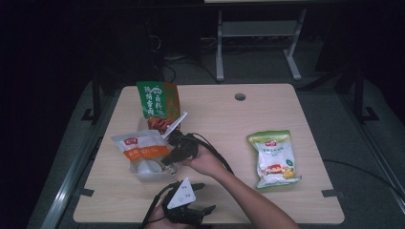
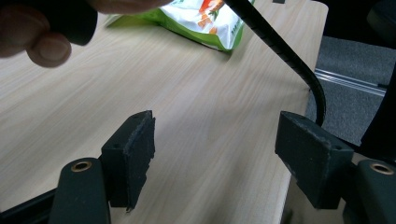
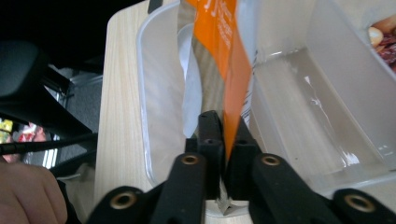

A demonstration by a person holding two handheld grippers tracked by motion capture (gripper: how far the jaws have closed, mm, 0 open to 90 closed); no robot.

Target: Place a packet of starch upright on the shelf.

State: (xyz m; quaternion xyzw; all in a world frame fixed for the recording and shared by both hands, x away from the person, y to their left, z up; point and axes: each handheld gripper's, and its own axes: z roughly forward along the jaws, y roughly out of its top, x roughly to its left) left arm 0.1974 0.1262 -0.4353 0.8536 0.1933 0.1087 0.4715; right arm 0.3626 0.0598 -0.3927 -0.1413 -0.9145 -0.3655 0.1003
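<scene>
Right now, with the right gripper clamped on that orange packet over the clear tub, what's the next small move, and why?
Probably lower the orange packet a little further into the clear tub before letting go: the right gripper is shut on the packet's edge, and the packet stands upright, partly inside the tub.

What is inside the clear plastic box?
The clear plastic box holds an orange and white snack bag, standing partly inside, pinched by the right gripper. Its see-through floor shows the table beneath. What lies under the bag is covered.
</scene>
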